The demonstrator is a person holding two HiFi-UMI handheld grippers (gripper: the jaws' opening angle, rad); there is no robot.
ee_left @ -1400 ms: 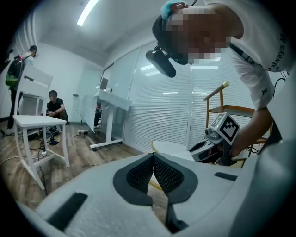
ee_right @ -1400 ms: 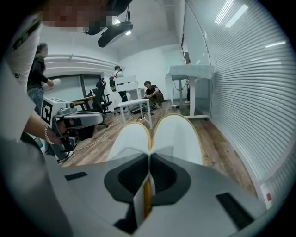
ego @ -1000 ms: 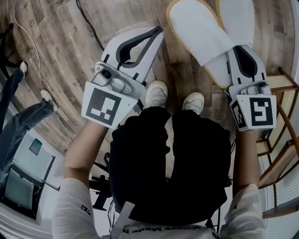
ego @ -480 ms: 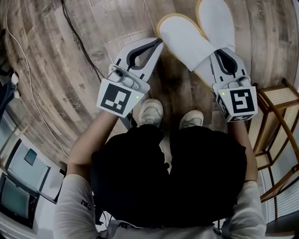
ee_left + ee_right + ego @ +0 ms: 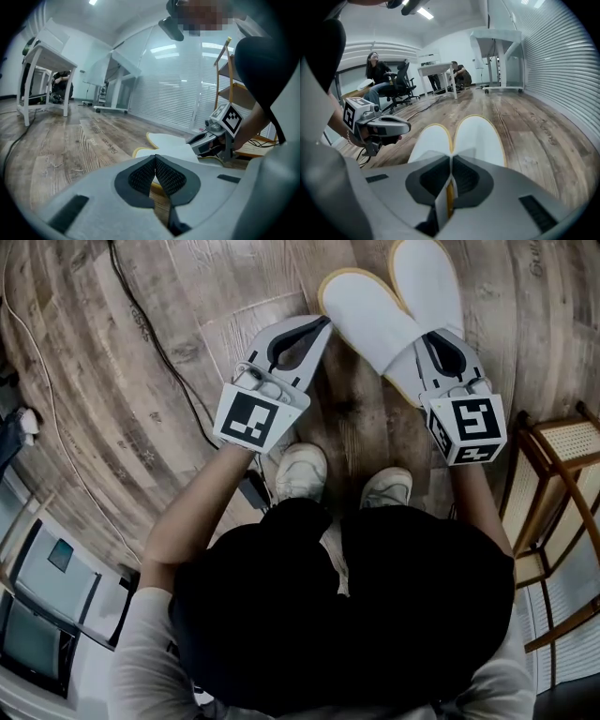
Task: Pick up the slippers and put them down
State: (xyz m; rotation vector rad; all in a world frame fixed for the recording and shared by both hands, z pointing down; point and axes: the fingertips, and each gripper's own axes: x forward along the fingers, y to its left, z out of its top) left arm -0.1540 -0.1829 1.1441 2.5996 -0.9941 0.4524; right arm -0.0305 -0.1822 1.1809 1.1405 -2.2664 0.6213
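Note:
Two white slippers with yellow rims, the left one [image 5: 367, 307] and the right one [image 5: 427, 277], lie side by side, toes pointing away, low over the wooden floor. My right gripper [image 5: 433, 338] is shut on their heel ends; in the right gripper view the white and yellow edges sit pinched between the pads at the right gripper [image 5: 451, 159], with both slippers [image 5: 480, 136] stretching ahead. I cannot tell whether the soles touch the floor. My left gripper [image 5: 322, 322] is just left of the slippers, shut, with nothing between its tips [image 5: 155, 157].
The person's two pale shoes [image 5: 302, 470] stand just behind the grippers. A black cable [image 5: 141, 324] runs over the floor at the left. A wooden rack [image 5: 562, 446] stands close on the right. White desks [image 5: 47, 51] and seated people [image 5: 379, 75] are farther off.
Both grippers have sunk toward the floor, and the slippers came down with the right gripper. The person has bent lower. Neither gripper's jaws have changed.

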